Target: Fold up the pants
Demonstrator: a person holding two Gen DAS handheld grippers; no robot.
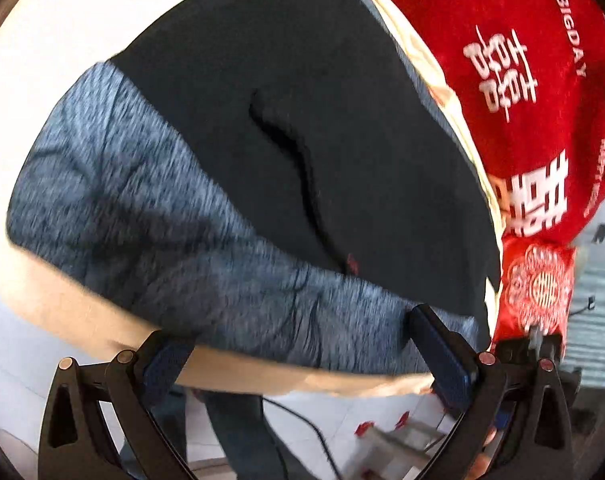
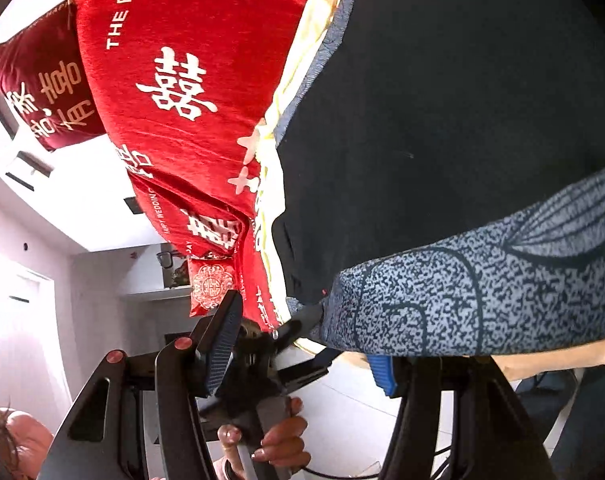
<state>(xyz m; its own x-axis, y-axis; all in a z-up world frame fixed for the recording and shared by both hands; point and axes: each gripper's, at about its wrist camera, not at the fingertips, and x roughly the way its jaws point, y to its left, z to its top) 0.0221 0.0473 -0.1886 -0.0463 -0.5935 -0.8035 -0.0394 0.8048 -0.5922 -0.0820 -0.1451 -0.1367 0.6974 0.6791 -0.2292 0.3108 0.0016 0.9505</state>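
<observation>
Dark navy pants [image 1: 302,120] lie flat on a blue-grey speckled cover [image 1: 142,208] over a cushion, with one curved crease down their middle. My left gripper [image 1: 302,344] is open, its fingers spread wide at the near edge of the cover, holding nothing. In the right wrist view the pants [image 2: 442,128] fill the upper right above the speckled cover [image 2: 462,292]. My right gripper [image 2: 302,344] is open at the cover's corner. The other gripper's dark finger [image 2: 302,320] touches that corner, a hand [image 2: 278,436] on its handle.
A red blanket with white characters [image 1: 514,80] lies right of the pants; it also shows in the right wrist view [image 2: 182,80] with a dark red pillow [image 2: 50,88]. A cream sheet edge [image 1: 454,92] runs between. White tiled floor and a black cable [image 1: 302,420] lie below.
</observation>
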